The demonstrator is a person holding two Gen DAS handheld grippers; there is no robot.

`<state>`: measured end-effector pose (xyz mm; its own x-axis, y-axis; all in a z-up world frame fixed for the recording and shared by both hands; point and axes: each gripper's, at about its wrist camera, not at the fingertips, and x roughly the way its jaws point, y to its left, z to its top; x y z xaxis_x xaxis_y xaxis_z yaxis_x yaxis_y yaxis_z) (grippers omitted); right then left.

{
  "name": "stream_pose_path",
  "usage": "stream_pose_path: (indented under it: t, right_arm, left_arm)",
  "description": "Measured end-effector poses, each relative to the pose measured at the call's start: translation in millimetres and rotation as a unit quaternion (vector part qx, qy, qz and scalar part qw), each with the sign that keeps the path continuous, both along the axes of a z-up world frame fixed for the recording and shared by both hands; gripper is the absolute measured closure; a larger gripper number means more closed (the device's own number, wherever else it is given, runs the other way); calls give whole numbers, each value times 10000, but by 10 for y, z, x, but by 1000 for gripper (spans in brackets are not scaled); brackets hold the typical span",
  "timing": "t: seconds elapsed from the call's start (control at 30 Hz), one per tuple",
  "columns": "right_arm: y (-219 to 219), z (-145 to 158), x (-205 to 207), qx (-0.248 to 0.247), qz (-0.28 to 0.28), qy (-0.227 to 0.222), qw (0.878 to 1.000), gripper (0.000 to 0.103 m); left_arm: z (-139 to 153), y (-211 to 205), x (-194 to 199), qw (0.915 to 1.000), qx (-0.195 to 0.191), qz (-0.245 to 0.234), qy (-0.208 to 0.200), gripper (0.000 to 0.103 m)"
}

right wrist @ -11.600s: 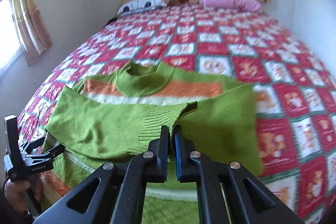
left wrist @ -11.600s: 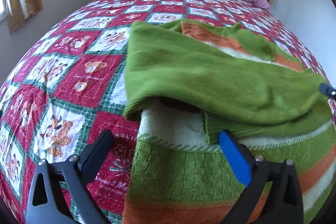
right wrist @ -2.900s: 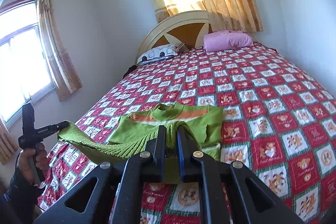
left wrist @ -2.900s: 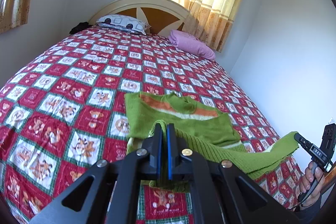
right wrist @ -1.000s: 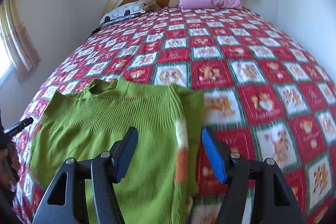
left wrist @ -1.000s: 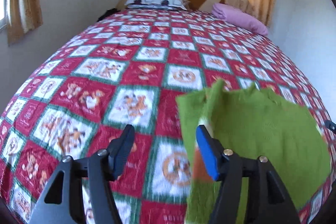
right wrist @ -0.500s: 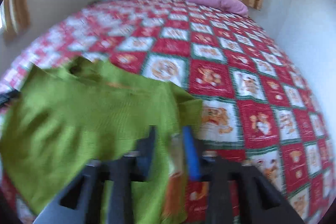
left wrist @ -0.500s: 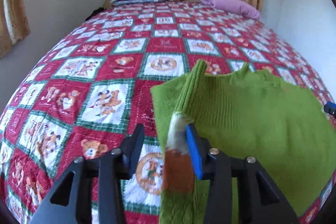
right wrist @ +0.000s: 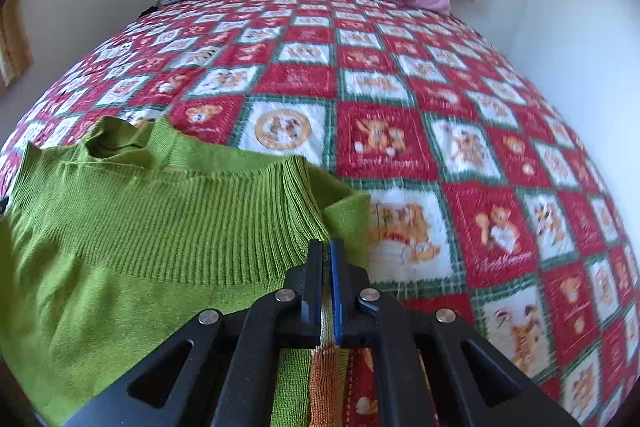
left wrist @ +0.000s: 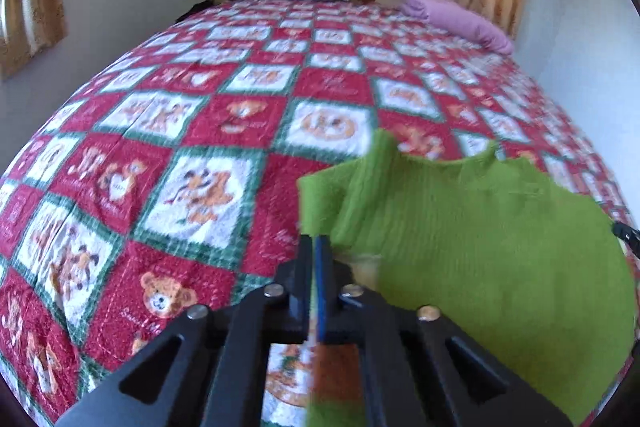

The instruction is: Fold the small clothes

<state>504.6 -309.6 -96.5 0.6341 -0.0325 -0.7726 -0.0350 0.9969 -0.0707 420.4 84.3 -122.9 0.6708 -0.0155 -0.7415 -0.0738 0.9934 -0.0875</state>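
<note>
step: second fold of sweater (right wrist: 120, 227) on bed (right wrist: 400, 75) | left gripper (left wrist: 315, 247) and right gripper (right wrist: 326, 251) pinch its side edges | next: lift both together, carry fold over evenly

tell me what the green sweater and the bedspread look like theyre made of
Green sweater: a soft, matte knit, probably wool or acrylic; ribbed rows show along its folded band. Bedspread: looks like quilted printed cotton, with stitch lines crossing the cartoon squares, though blur leaves this uncertain.
</note>
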Motion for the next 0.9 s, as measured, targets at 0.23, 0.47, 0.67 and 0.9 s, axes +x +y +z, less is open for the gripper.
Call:
stream_pose_path:
  t: [0.23,0.47,0.67,0.9]
  right_arm:
    - [197,349,-283,-58,202,-414,9989,63]
    - [1062,-180,-601,633,1643,828,9809,65]
    - [1081,-331,-25,606,897,772,9911,67]
    - [1081,-230,7,613,571,426,9956,67]
  left_arm:
    - [-33,164,-101,9990,-31,442,112,99]
    - [153,79,-496,9977,-98,573,-342,62]
    - [-17,-57,-482,9978,355,505,-223,43]
    - [-37,84,-538,9963,141,821,-231,34]
